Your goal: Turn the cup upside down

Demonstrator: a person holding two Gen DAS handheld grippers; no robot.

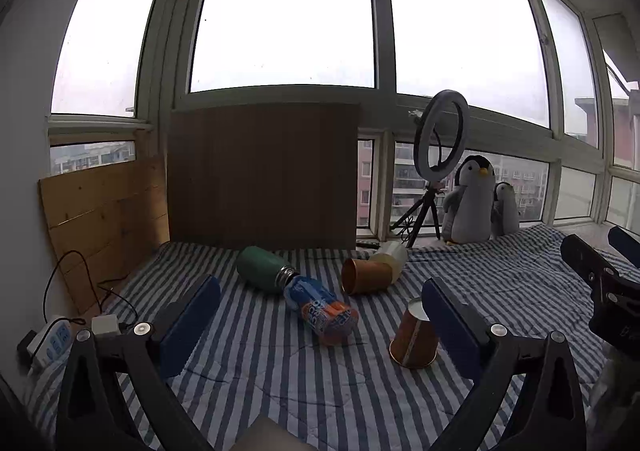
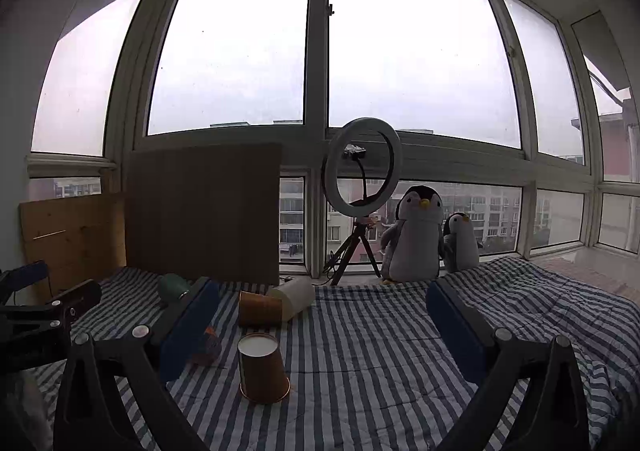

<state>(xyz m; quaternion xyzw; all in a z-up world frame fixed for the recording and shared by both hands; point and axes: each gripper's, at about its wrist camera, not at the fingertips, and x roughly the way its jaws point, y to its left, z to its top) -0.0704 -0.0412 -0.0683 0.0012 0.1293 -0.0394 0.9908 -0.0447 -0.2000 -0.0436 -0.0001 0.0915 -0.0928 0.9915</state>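
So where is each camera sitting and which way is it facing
Left wrist: on the left gripper, low over the bed, facing the window; its blue fingers frame a bottle, and the right gripper shows at right.
Right wrist: on the right gripper, facing likewise; the left gripper shows at left.
Both see the upturned cup and penguin.

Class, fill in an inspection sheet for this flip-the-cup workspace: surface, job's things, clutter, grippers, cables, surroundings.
Surface: striped blanket, flat.
Job's things: copper paper cup upside down, mouth on the blanket; second copper cup on its side, against a white cup.
Clutter: green flask and plastic bottle, both lying down.
Grippers: left gripper and right gripper open, holding nothing.
Cables: black cable running to a power strip.
Surroundings: ring light on a tripod, two plush penguins, wooden boards, windows.
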